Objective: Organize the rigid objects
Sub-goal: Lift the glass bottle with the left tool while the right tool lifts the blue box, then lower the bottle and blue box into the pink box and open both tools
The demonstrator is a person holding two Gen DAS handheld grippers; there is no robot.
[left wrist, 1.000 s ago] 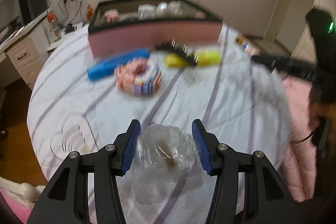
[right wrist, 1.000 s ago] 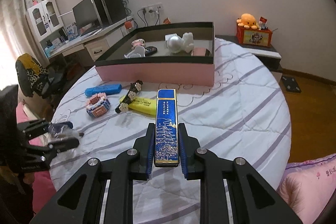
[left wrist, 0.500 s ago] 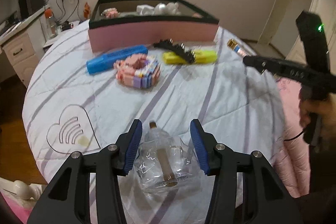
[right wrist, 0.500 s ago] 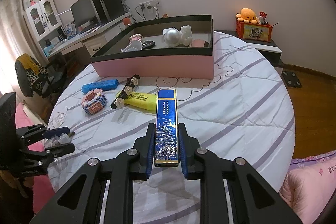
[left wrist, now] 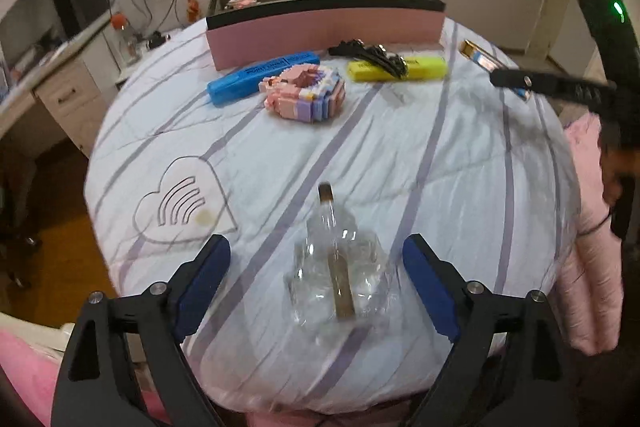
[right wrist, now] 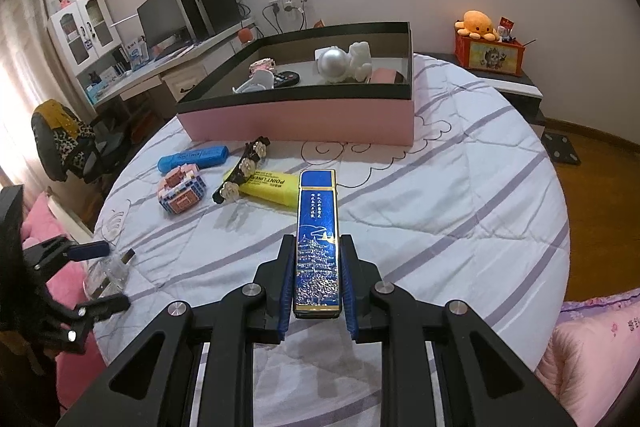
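My right gripper (right wrist: 316, 255) is shut on a long blue and gold box (right wrist: 317, 227), held above the round table. My left gripper (left wrist: 316, 259) is open, its jaws wide either side of a clear glass bottle (left wrist: 338, 275) that lies on the cloth near the table's front edge; the bottle also shows in the right wrist view (right wrist: 108, 275). The pink box with black rim (right wrist: 304, 117) stands at the far side and holds several items. In front of it lie a blue case (left wrist: 260, 77), a pink brick model (left wrist: 306, 93), a yellow highlighter (left wrist: 400, 69) and a black hair clip (left wrist: 368, 53).
The round table has a white cloth with purple stripes (left wrist: 400, 155). A desk with monitor and speakers (right wrist: 180, 15) stands behind on the left, a chair (right wrist: 68, 139) beside it. A low shelf with an orange plush (right wrist: 478, 23) is at the back right. Pink pillows (right wrist: 592, 359) lie near.
My left gripper has opened wide and let go of the glass bottle, which now lies on the cloth. My right gripper still holds the blue box, moved slightly toward the pink box.
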